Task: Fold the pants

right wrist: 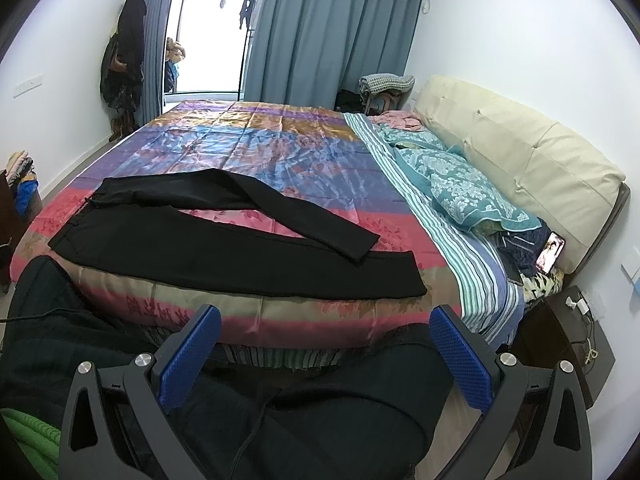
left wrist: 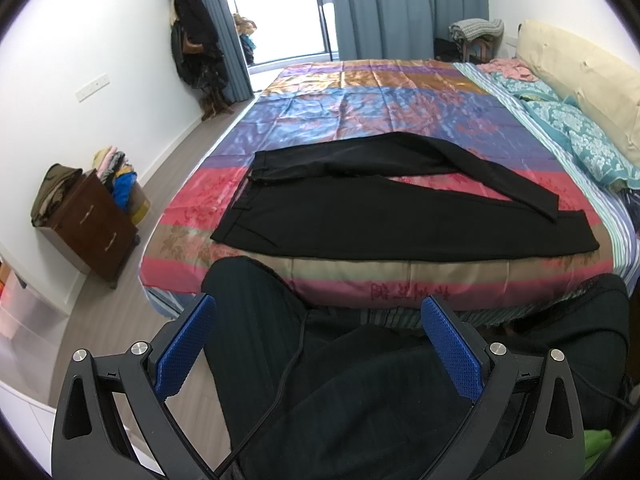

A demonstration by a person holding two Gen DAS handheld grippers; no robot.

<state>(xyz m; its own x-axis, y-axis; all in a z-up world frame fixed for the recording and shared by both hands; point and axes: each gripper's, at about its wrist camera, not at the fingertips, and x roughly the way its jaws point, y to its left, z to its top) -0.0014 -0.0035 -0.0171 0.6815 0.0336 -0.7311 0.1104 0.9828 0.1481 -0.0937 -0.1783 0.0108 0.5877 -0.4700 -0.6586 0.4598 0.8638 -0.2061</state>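
At the left of the left wrist view, a wooden drawer chest [left wrist: 94,224] is being seen against the wall, well apart from the work. In the middle of the frame, black pants [left wrist: 384,208] are being shown spread on the striped bedcover [left wrist: 360,92], near the bed's front edge. Their long axis is running left to right across the picture: the waistband is lying toward the left, the hems toward the right. One leg is lying straight along the front edge, while the other is being angled away and then back, its hem crossing onto the straight leg's end at the right.

The pants are lying ahead of and above both sets of jaws, apart from them. The left gripper [left wrist: 320,344] is being held low, over the person's dark-clothed knees, jaws spread wide and gripping nothing. The waistband end is judged nearer to it. The right gripper [right wrist: 326,352] is likewise being held released, empty, and is judged nearer the hems [right wrist: 400,276]. At the far right, pillows [right wrist: 472,196] are being seen beside the headboard.
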